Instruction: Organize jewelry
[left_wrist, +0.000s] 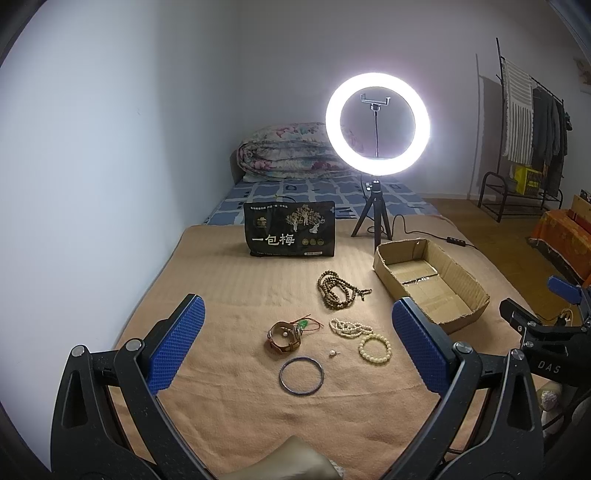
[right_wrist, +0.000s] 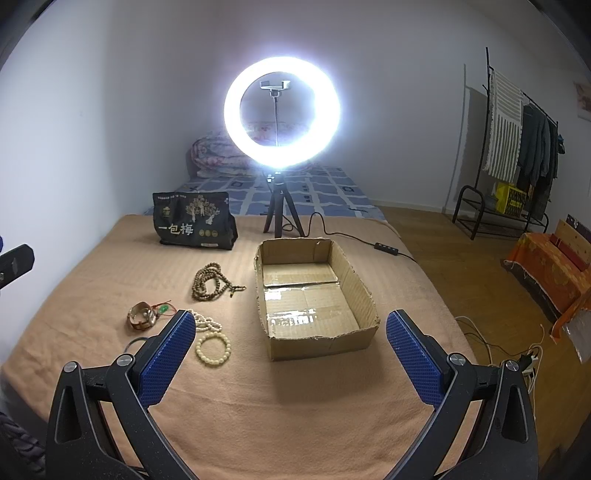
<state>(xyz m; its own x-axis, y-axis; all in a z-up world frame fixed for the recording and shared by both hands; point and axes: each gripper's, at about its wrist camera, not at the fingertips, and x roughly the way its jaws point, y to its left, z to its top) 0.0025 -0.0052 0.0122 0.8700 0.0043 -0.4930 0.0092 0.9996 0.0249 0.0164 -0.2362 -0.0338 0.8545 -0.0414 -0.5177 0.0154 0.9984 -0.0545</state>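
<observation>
Both grippers hover with fingers spread wide, grasping nothing: the left gripper (left_wrist: 299, 341) over the jewelry, the right gripper (right_wrist: 291, 349) before the rough, shallow cardboard box (right_wrist: 364, 295). On the ribbed tan blanket (left_wrist: 229, 288) lie coiled wooden beads (left_wrist: 338, 290), knobbly pearl strands (left_wrist: 345, 326), a cream bead bracelet (left_wrist: 375, 349), a thin metal bangle (left_wrist: 301, 376) and a leather band (left_wrist: 283, 336).

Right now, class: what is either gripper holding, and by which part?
Nothing. The left gripper and right gripper are both open and empty above the blanket.
</observation>
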